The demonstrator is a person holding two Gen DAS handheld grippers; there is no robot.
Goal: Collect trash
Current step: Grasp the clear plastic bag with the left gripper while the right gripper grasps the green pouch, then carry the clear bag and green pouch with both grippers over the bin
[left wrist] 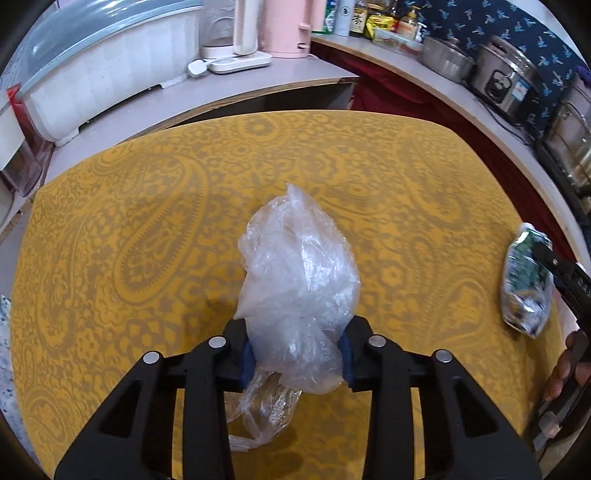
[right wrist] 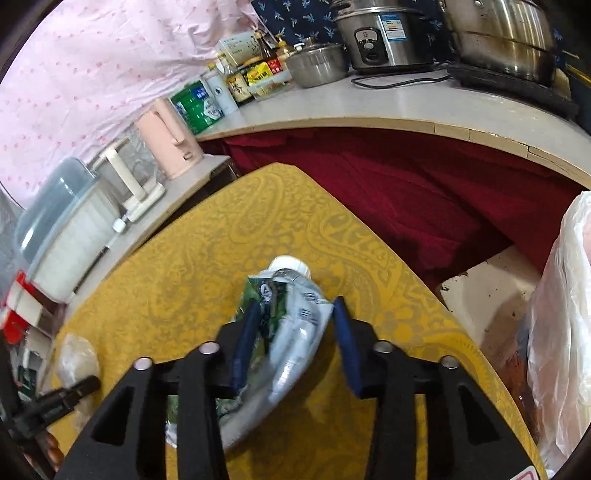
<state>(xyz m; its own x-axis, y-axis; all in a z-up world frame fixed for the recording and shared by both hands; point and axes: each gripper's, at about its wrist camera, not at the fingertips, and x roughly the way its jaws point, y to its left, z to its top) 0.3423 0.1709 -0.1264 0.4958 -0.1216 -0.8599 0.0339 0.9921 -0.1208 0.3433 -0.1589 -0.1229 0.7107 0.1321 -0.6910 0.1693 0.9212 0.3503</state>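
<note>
Both wrist cameras look steeply down, close over the yellow tablecloth point(left wrist: 147, 221), toward the far counter point(right wrist: 369, 107). Each catches the other's gripper at its edge; both share the pink jug point(left wrist: 284, 26).

The left hand-held gripper point(left wrist: 298, 354) hides the lower part of the clear plastic bag point(left wrist: 295, 280). The right hand-held gripper point(right wrist: 293, 347) covers the near end of the crushed carton point(right wrist: 291, 325). Right of it, the white bin liner point(right wrist: 561, 332) is cut off by the picture's edge.
</note>
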